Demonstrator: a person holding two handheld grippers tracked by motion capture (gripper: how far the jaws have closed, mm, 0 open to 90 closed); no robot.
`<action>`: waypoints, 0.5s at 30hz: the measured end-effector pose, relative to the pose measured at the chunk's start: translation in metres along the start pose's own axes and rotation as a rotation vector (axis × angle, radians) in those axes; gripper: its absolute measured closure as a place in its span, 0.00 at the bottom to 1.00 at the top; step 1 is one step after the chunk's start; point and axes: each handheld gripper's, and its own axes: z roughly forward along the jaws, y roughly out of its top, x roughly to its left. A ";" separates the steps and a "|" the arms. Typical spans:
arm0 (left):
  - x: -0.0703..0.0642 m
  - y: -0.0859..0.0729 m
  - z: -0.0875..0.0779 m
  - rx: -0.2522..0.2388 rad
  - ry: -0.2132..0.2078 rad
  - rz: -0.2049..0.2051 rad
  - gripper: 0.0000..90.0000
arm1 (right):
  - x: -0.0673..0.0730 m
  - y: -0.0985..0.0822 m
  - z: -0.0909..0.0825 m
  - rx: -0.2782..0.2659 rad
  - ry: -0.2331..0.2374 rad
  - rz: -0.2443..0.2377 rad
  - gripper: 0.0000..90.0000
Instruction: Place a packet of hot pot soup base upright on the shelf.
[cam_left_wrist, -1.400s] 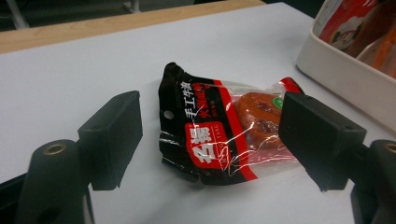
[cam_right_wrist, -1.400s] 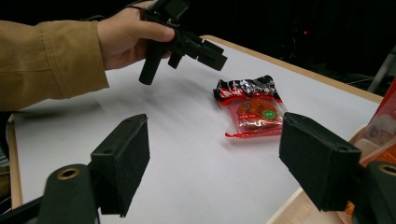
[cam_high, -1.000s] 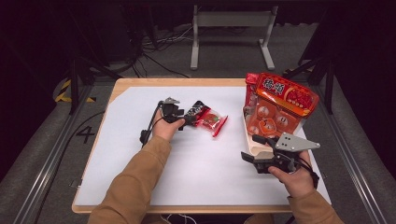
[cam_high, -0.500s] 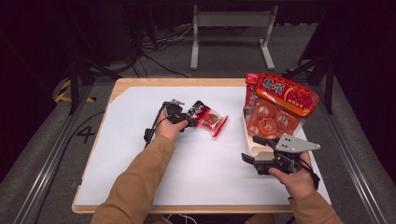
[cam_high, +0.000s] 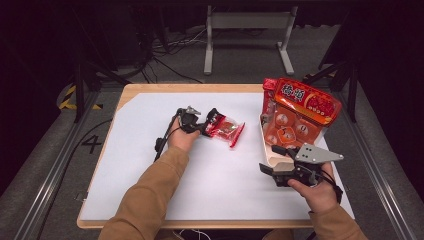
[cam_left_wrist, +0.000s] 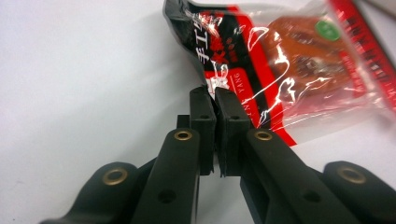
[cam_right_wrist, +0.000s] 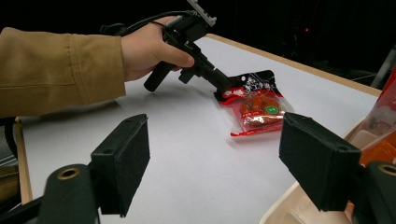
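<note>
Left gripper view: left gripper (cam_left_wrist: 215, 100), jaws just closed, pinches only the snack packet (cam_left_wrist: 289, 70) edge, so slippage or tearing is risked when lifted; right gripper (cam_right_wrist: 212, 161) is held wide open, empty.

Light falls from above onto the white table (cam_high: 125, 150), which shows bright and even in the high view while the floor and the room beyond sink into near black. Shadows under the forearms are soft and short. In the left gripper view the clear wrap of the snack packet (cam_left_wrist: 280, 74) throws white streaks of glare, its far end is blurred, and the table looks washed out. In the right gripper view the near black pads (cam_right_wrist: 123, 161) are soft and slightly out of focus
</note>
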 end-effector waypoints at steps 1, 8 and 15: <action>0.000 0.001 -0.002 -0.012 -0.005 0.007 0.97 | 0.000 0.000 0.000 0.000 -0.001 0.000 0.28; -0.008 0.010 -0.020 -0.110 -0.049 0.019 0.98 | -0.001 -0.001 0.000 0.002 -0.007 0.002 0.28; -0.019 0.018 -0.040 -0.206 -0.115 0.051 0.99 | -0.002 0.000 -0.001 -0.003 -0.014 0.002 0.29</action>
